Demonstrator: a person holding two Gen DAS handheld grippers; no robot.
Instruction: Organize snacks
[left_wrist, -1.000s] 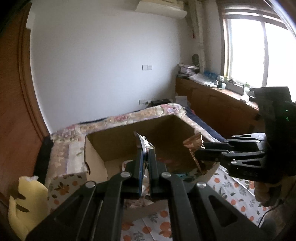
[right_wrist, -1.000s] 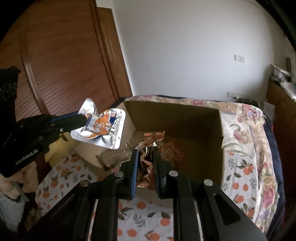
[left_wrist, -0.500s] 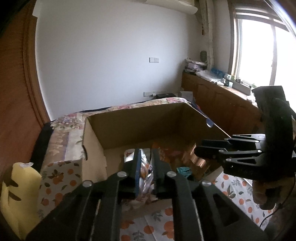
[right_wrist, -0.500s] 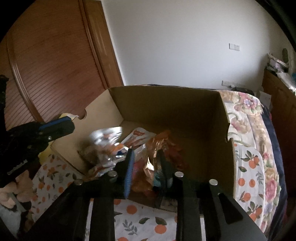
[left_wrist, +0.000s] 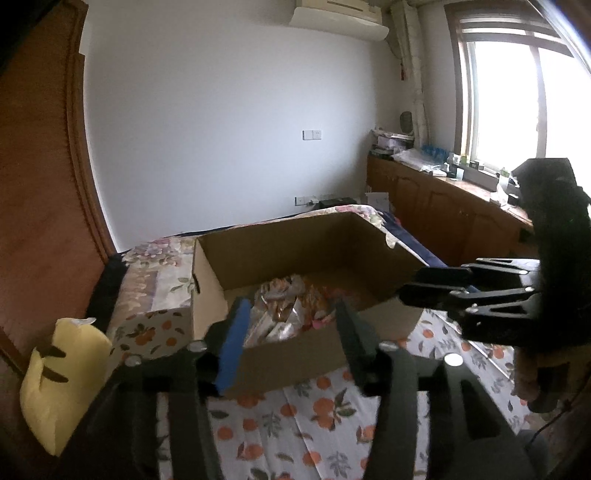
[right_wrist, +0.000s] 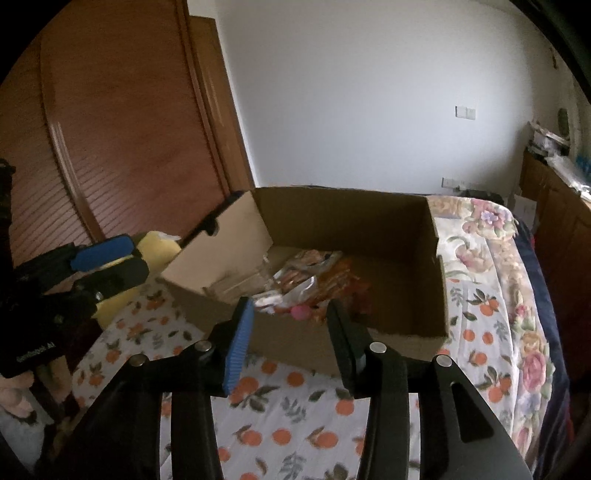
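Both claws have just been opening and stand released and empty: left gripper (left_wrist: 288, 332), right gripper (right_wrist: 288, 332), near the cardboard box (right_wrist: 436, 258) on the bed. Snack packets (right_wrist: 306, 277) lie inside, apparently just dropped.

snack packets (right_wrist: 303, 280) blurred, unreadable

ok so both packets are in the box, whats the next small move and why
Probably draw both grippers back from the cardboard box toward whatever snack is next. The left gripper and right gripper have just been opening and hold nothing; the snack packets lie inside the box.
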